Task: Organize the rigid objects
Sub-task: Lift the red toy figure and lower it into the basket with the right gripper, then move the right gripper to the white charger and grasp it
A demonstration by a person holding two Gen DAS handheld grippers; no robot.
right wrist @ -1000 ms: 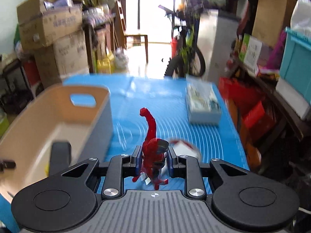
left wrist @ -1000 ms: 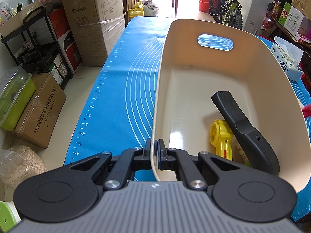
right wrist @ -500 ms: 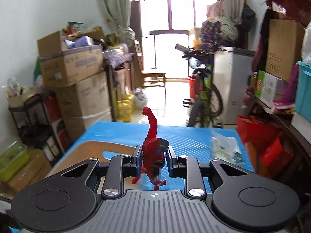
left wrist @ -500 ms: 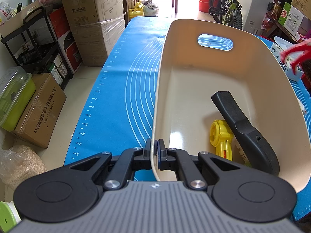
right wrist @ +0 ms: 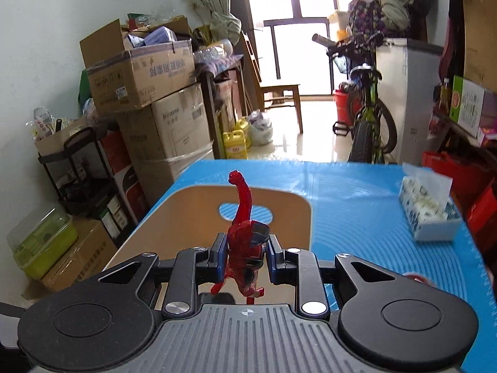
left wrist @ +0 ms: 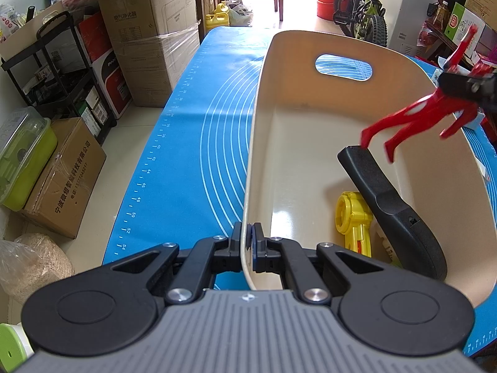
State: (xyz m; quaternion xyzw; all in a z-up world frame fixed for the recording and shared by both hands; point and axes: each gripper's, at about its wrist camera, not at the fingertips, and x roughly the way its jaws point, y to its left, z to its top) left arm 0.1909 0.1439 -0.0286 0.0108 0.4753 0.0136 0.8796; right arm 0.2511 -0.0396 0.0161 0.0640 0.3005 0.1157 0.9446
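In the left wrist view, the left gripper [left wrist: 247, 242] pinches the near wall of the cream bin [left wrist: 310, 130]. A yellow toy [left wrist: 354, 223] and a black handle [left wrist: 391, 208] lie inside. The red dinosaur [left wrist: 425, 115] hangs over the bin's right rim.

In the right wrist view, the right gripper [right wrist: 245, 258] squeezes the dinosaur [right wrist: 243, 242], neck up, above the bin [right wrist: 192, 217] on the blue mat [right wrist: 357, 205].

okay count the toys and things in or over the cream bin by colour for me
Red: 1, the dinosaur toy, held over the cream bin by the right gripper
Yellow: 1, the yellow toy
Black: 1, the black handle piece
Total: 3
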